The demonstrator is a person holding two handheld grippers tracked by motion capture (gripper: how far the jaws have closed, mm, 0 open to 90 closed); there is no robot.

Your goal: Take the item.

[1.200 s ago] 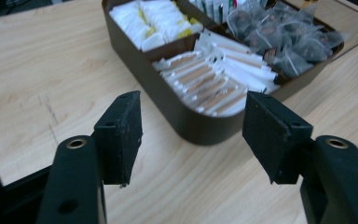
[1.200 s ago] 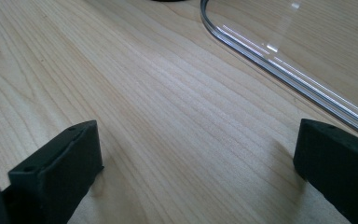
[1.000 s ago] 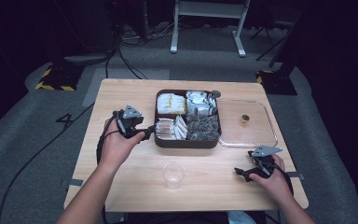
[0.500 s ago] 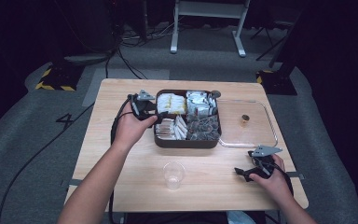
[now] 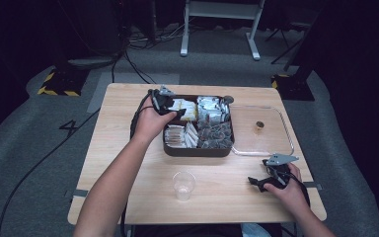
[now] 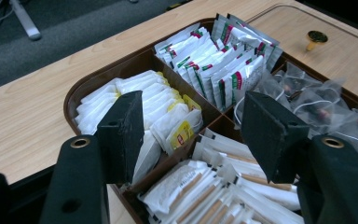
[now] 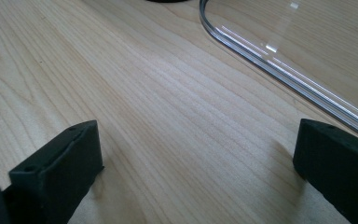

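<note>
- Dark room, grey carpeted floor [image 5: 39, 163] with black cables and yellow-black hazard tape; a light wooden table [image 5: 123, 163] stands in the middle.
- Dark brown rounded tray with four compartments [image 5: 197, 150] sits at table centre-back. In the left gripper view: white and yellow-tagged tea sachets [image 6: 161, 105] in one compartment, white sachets with red and green print [image 6: 219, 60] in the next, clear pyramid tea bags [image 6: 307, 100] beyond, paper-wrapped sticks [image 6: 214, 186] nearest. Printing too small to read.
- Clear plastic tray lid with a small gold knob [image 5: 261, 131] lies flat just right of the tray, touching its edge.
- Small clear plastic cup [image 5: 184, 185] stands upright near the front edge, apart from the tray.
- Left gripper [image 5: 170, 106] hangs over the yellow-tagged sachets, jaws spread wide, holding nothing.
- Right gripper [image 5: 266, 178] rests low at the table's front right, near the lid's corner; jaws wide apart, empty.
</note>
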